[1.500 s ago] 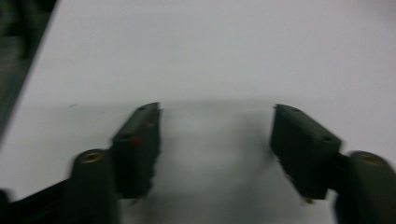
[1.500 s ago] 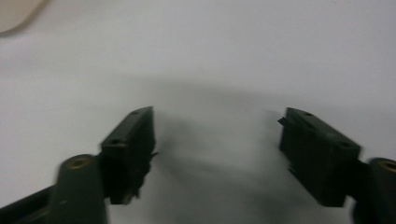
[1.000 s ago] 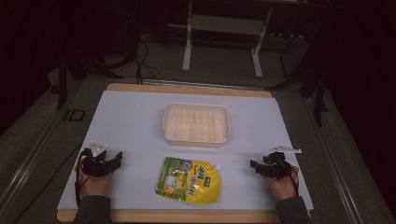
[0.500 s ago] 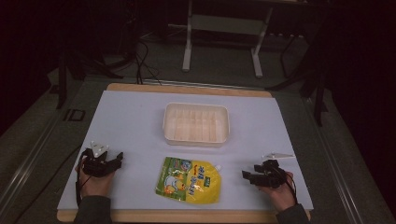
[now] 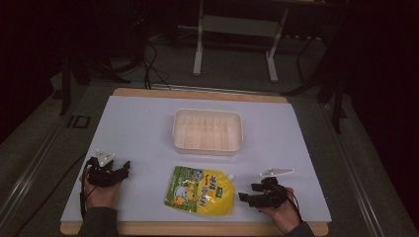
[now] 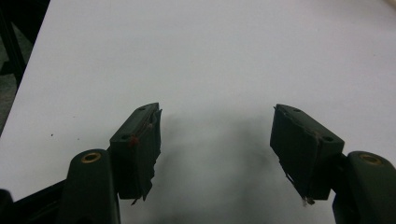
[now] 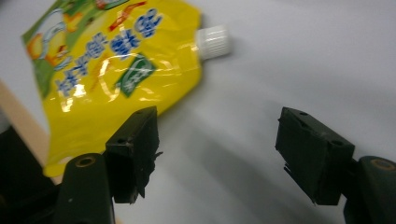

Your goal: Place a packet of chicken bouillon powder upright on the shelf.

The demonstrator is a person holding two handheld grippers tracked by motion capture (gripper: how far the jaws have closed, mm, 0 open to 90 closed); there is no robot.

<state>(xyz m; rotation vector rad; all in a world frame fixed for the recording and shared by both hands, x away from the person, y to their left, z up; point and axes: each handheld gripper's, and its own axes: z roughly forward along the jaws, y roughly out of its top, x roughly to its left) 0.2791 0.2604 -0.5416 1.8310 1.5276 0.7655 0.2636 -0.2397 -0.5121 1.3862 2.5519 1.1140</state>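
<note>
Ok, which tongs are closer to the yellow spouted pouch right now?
Right. The right tongs sit just off the yellow spouted pouch, jaws open and pointed at its spout side. The left tongs are farther off on its other side, open over bare mat.

Your counter (image 5: 148,128) wears a pale lavender-white sheet, with a light wood edge showing along the far and near sides. The bin (image 5: 208,131) on it is cream-white, its floor marked with faint pale squares. The pouch (image 5: 200,190) is bright yellow with a green panel, cartoon figures and blue and white lettering, and its screw cap (image 7: 213,40) is white. Your left gripper (image 5: 109,171) and right gripper (image 5: 259,193) are black, each topped by a light grey plate; small brass-coloured pins sit at the base of the black jaws.
</note>
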